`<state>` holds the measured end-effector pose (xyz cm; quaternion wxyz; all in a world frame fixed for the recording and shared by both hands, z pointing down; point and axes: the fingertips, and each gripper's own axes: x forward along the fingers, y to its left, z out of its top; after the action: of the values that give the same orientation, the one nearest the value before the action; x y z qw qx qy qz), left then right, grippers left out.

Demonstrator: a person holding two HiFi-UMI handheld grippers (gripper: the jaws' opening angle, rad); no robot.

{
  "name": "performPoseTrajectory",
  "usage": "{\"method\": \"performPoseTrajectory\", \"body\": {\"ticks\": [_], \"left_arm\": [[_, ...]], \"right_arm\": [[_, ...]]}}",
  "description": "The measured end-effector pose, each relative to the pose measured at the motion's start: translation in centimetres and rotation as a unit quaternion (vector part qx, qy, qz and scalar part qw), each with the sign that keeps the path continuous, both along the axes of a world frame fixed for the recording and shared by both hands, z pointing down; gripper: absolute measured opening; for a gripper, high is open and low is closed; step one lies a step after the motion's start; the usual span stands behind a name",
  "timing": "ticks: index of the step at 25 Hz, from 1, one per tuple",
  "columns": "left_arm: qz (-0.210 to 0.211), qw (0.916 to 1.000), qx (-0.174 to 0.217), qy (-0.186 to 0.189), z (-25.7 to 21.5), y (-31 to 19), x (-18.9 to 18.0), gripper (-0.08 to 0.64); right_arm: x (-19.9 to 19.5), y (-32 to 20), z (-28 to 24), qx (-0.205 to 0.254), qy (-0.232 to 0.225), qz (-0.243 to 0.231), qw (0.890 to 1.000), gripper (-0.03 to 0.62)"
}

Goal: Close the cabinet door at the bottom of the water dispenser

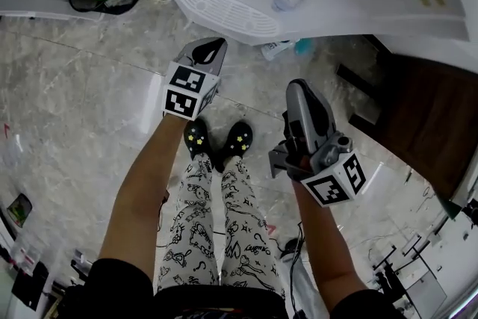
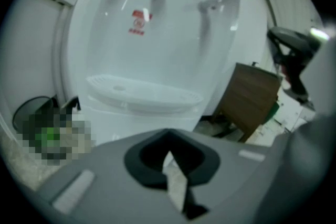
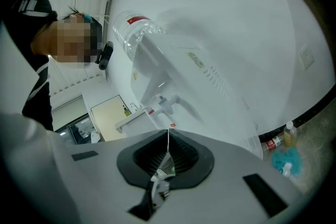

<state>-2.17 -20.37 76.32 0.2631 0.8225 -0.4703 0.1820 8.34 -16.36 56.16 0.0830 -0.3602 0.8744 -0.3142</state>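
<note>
Pressing together along a thin seam, the jaws of the left gripper [image 2: 169,157] are holding nothing, and the right gripper [image 3: 167,149] is showing the same closed, empty pinch. Straight ahead of the left claw the white water dispenser [image 2: 157,50] is standing with its drip tray [image 2: 142,93] just above the claw's tip. Low and to the right of that claw, the brown cabinet door [image 2: 251,97] is hanging swung out, leaving the bottom compartment open. Off to the claw's left a dark waste bin [image 2: 31,113] is sitting well clear. Neither claw is touching the door yet, so the approach seems to be the step in hand. It probably calls for stooping, laying a closed claw flat against the door's outer face near its free edge, and pushing steadily round until it seats flush. The small bottles [image 3: 273,141] on the floor by the dispenser's base could get in the way.
</note>
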Motion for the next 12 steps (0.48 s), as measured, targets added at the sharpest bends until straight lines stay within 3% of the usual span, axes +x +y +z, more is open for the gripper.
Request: {"method": "performPoseTrajectory", "body": {"ticks": [3,6,12], "left_arm": [[0.036,0.9981,0.050,-0.003,-5.0,4.1,1.0,-0.003],[0.038,0.9956,0.086,-0.001,-10.9,7.2,1.2,-0.003],[-0.001,0.9948,0.089,0.051,-23.2,11.8,0.9,-0.003]], "right_arm": [[-0.4,0.7,-0.8,0.015,0.026,-0.010,1.000,0.017],[-1.1,1.4,-2.3,0.036,0.057,-0.027,0.997,0.017],[-2.2,4.5,-10.1,0.056,0.078,-0.052,0.994,0.017]]}}
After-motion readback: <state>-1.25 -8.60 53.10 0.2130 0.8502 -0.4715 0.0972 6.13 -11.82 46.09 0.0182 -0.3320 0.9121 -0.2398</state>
